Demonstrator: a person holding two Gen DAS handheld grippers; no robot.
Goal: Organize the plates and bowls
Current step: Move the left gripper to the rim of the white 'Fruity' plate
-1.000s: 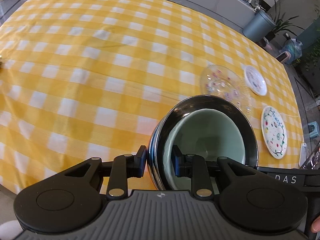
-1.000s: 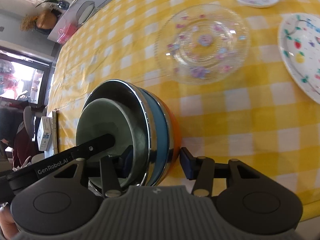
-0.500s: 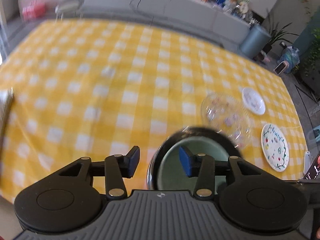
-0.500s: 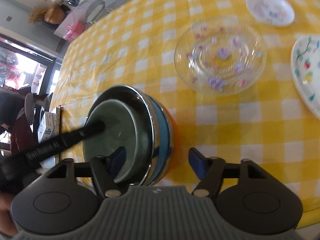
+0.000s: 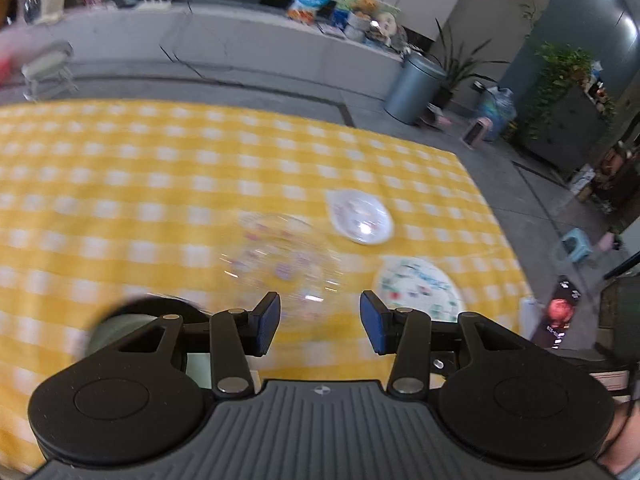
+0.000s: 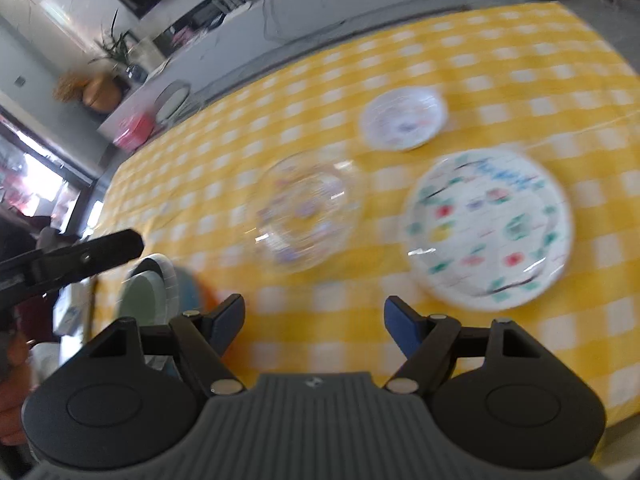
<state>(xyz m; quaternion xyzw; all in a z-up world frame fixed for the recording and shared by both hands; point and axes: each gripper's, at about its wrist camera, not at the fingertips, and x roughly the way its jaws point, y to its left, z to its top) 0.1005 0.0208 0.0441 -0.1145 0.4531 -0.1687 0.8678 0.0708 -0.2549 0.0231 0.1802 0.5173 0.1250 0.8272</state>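
Observation:
The nested bowl stack [image 5: 132, 320], a pale green bowl inside a steel one over blue and orange, stands on the yellow checked tablecloth [image 5: 120, 184] at the lower left of both views [image 6: 160, 292]. My left gripper [image 5: 319, 322] is open and empty, hovering before the clear glass plate [image 5: 280, 260]. My right gripper [image 6: 313, 318] has its jaws opening with nothing between them. Beyond it lie the glass plate [image 6: 308, 208], the painted plate [image 6: 488, 224] and the small white plate [image 6: 402, 120]. The left gripper's finger [image 6: 100, 246] shows above the stack.
The table's right edge runs just past the painted plate [image 5: 418, 284] and small white plate [image 5: 360, 216]. On the floor beyond are a grey bin [image 5: 414, 88], potted plants, a blue stool [image 5: 574, 244] and a phone [image 5: 560, 312]. A chair [image 5: 48, 68] stands at the far left.
Both grippers have let go of the bowl stack, opened wider, risen and swung right towards the plates. The stack stays on the cloth, now at the lower left of each view.

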